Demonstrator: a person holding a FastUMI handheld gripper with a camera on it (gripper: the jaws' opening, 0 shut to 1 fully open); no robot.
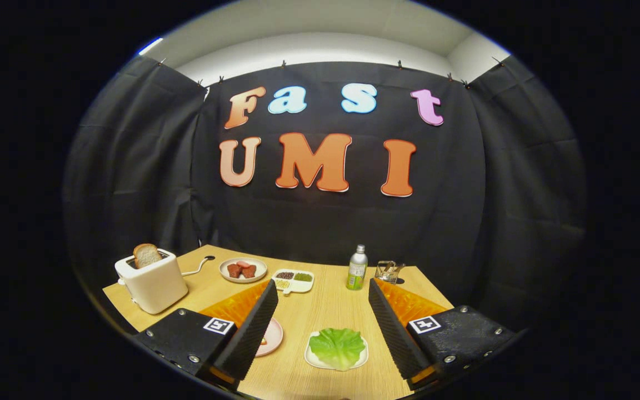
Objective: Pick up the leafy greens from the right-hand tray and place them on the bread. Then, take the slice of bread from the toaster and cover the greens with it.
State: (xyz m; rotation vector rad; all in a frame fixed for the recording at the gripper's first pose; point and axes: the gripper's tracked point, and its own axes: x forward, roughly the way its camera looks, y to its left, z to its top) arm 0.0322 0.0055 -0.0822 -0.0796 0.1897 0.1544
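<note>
A green lettuce leaf point(337, 346) lies on a small white tray point(316, 362) on the wooden table, between my two fingers and nearer the right one. My gripper point(323, 294) is open and holds nothing, hovering above the table. A white toaster point(151, 280) stands at the table's left side beyond the left finger, with a slice of bread point(146, 255) sticking up out of its slot. A pink plate point(272, 336) peeks out beside the left finger; what lies on it is mostly hidden.
At the back of the table stand a plate of reddish meat pieces point(243, 270), a white divided dish point(293, 280), a green-labelled bottle point(357, 269) and a small wire holder point(388, 271). The toaster's cord point(199, 265) runs along the back left.
</note>
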